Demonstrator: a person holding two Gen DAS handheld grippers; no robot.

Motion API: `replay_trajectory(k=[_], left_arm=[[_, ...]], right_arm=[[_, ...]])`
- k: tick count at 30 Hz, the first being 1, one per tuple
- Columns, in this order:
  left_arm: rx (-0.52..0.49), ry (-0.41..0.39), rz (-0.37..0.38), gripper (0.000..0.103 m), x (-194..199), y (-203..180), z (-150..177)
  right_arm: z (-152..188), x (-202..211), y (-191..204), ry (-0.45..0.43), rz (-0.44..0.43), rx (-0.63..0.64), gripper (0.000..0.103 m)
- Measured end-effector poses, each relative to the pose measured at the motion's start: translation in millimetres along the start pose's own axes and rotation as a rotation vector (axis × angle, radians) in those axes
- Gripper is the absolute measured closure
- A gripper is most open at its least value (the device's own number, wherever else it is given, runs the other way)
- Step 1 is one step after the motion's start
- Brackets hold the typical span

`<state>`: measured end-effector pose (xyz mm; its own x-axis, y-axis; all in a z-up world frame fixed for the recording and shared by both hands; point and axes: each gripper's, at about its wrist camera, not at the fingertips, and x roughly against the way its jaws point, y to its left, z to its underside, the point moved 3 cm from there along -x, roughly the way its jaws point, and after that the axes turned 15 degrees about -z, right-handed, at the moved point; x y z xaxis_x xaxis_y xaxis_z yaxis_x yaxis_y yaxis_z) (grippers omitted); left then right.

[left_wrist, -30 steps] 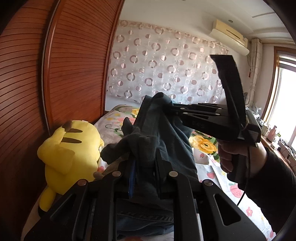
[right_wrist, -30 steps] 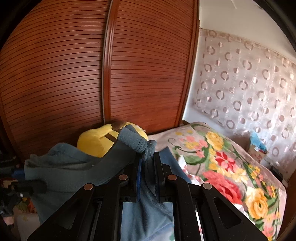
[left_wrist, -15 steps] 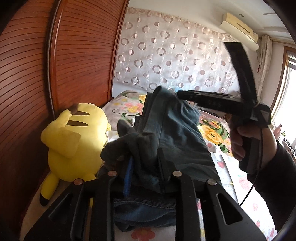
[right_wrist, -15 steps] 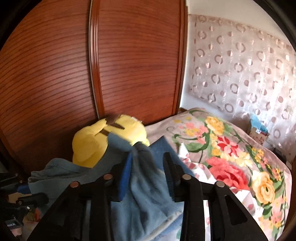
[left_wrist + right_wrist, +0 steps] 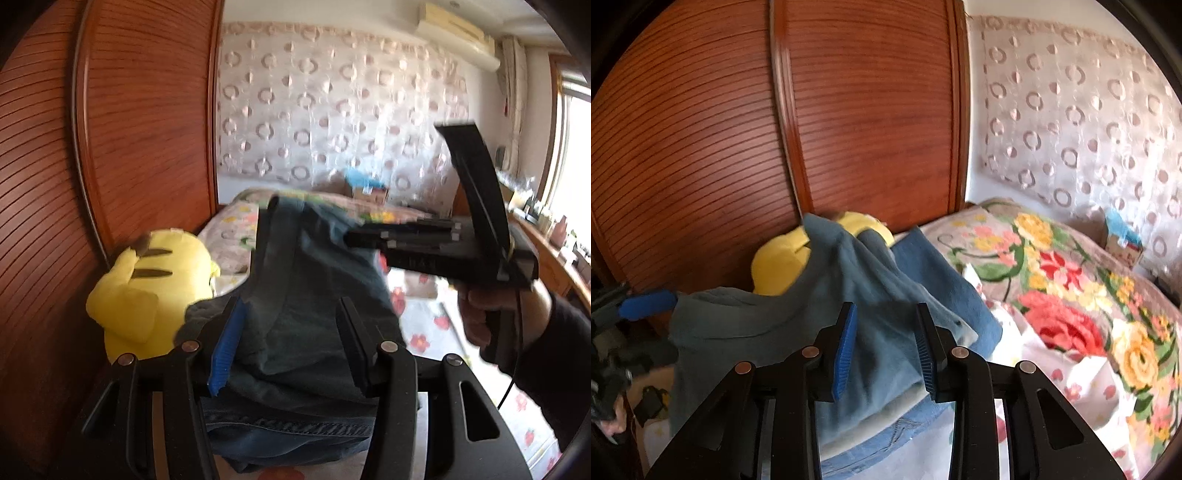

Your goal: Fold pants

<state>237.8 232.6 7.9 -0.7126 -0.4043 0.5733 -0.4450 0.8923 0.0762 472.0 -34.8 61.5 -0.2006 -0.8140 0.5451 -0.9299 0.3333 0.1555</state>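
- Bedroom setting: a bed with a floral cover fills the right of both wrist views; a slatted wooden wardrobe stands along its far left side, and a circle-patterned curtain closes the background.
- Task object: the pants, blue denim, lie bunched in a raised heap on the bed, near the wardrobe and just beside a yellow plush toy; a stitched hem or waistband edge shows at the bottom of the heap.
- Left gripper: jaws opening, spread well apart; cloth sits between them but the pads do not press on it, so the fabric is released.
- Right gripper: jaws closing slightly, with a fold of cloth between them; neither blue pad appears to pinch it. In the left wrist view it is seen from the side, carried by a hand in a dark sleeve.
- Step in hand (judgement): a fold has been laid over and is being let go; the heap is not yet flat.
- Next move (judgement): withdraw both tools clear of the cloth, then smooth or regrasp an edge for another fold.
- Clearance: open bed lies to the right; toy and wardrobe crowd the left.
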Motion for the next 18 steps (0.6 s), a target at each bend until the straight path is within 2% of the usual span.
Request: replay_trajectory(k=[4,8,12,18], left_arm=[[-0.003,0.057,-0.071,0.05,-19.2,5.7,13.9],[0.01,0.077,-0.077,0.05,-22.9,12.6,19.6],[0.011,0.064,-0.074,0.05,-13.8,12.2,16.6],[0.008,0.049,-0.074,0.05,1.2,11.3,18.3]], right_arm=[[-5.3,-17.5,-25.3,0.021,0.022,-0.096,0.073],[-10.4,-22.9,-33.0,0.01,0.023,-0.12,0.073],[-13.9,-15.4,-24.1,-0.006,0.034,-0.106,0.073],[0.6,10.5,2.2,-0.046,0.04,-0.076,0.073]])
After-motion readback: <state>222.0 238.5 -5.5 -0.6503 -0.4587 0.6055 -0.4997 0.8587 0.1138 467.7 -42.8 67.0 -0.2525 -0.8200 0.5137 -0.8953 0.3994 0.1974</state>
